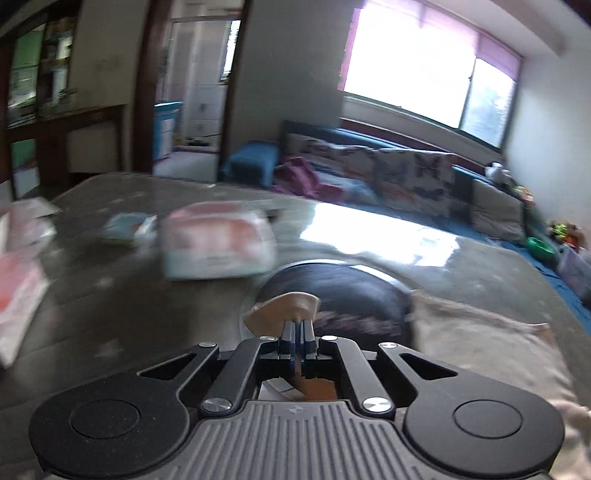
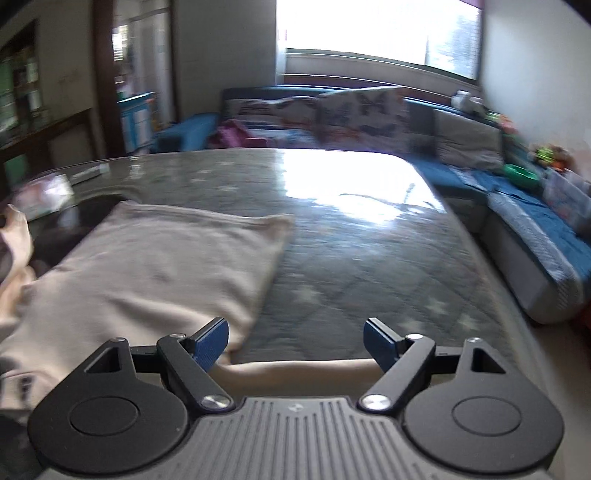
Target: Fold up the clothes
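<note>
Left gripper (image 1: 298, 326): jaws drawn tight together, pinching a beige corner of the garment (image 1: 284, 310); the pinched flap stands up just past the fingertips.
Right gripper (image 2: 295, 341): jaws spread wide, nothing between the blue pads (image 2: 210, 341); it hangs over the near edge of the table (image 2: 369, 266).
Garment, right wrist view: beige cloth (image 2: 159, 266) lying flat on the near left part of the table, its far edge running across toward the middle, its right edge ending just beside the left finger pad. A narrow strip of the same cloth lies along the near edge, under the open jaws.
Garment, left wrist view: the flat beige part lies to the right of the clamped jaws, reaching toward the near right corner of the table.
Dark round object (image 1: 332, 291): on the table right behind the pinched flap, touching the cloth's left side; blurred, so I cannot tell what it is.
Table: grey quilted pattern with pale stars under a glossy top, window glare near the far edge.
Packages: a pink-and-white pack (image 1: 218, 243) toward the table's middle left, smaller pale items (image 1: 125, 229) beside it, all blurred.
Beyond the far edge: a blue sofa (image 2: 517, 206) with a butterfly-print cushion (image 2: 365, 110), then a bright window (image 2: 380, 33).
</note>
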Tool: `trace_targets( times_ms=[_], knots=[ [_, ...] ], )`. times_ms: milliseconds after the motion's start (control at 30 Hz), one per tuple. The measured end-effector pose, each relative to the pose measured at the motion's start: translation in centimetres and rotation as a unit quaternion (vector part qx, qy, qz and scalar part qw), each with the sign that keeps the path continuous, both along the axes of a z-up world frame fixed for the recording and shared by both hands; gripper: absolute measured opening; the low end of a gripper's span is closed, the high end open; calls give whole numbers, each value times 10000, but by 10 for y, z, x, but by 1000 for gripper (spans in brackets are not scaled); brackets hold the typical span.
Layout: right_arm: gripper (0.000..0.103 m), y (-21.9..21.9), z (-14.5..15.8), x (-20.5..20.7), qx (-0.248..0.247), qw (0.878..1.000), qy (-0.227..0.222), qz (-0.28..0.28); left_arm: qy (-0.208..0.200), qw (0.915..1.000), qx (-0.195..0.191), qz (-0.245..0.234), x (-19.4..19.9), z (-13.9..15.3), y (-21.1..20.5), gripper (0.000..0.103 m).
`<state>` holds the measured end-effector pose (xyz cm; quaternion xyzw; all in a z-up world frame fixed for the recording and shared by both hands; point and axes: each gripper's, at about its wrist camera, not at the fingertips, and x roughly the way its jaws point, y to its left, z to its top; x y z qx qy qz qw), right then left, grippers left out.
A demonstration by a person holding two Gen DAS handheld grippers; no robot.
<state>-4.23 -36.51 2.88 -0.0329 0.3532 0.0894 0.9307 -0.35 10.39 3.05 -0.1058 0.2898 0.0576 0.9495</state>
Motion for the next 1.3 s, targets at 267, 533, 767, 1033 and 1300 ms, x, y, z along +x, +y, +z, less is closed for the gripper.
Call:
trace_targets(
  times_ms=[267, 533, 767, 1033, 1300],
  knots=[
    [82, 67, 6, -21, 322, 9847, 386, 1666, 421, 9980, 212, 415, -36, -30, 28, 2],
    [71, 118, -4, -38, 321, 9573, 705, 2784, 543, 9962, 240, 634, -39, -38, 34, 2],
    [66, 140, -20, -60, -16, 9322, 962, 3490, 628, 9947, 228, 785, -43, -40, 43, 3],
    [65, 124, -8, -64, 151, 9386, 1025, 3291, 549, 9945, 386, 802, -50, -29, 39, 7],
    [65, 121, -9, -73, 185, 9291, 1246, 3478, 299, 9992, 244, -101, -54, -6, -5, 7]
  ],
)
